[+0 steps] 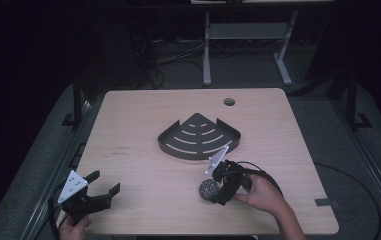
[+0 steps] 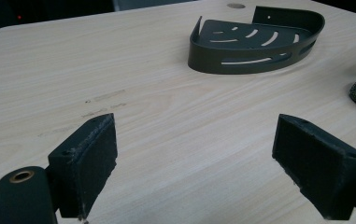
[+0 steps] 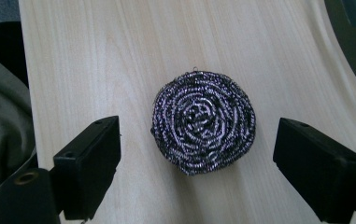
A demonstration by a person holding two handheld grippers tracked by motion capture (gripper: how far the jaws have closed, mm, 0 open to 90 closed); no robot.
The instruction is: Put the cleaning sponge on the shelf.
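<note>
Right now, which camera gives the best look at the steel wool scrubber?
The right gripper view: the steel wool scrubber sits whole and close, its coils clear. The high view shows it small and dark, and the left gripper view catches just its edge at the right border.

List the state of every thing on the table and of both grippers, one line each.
Steel scouring pad: lying flat on the table, between the right gripper's jaws, untouched.
Corner shelf basket: upright, nothing in it.
Right gripper: open, over the pad.
Left gripper: open, nothing between its jaws.
</note>
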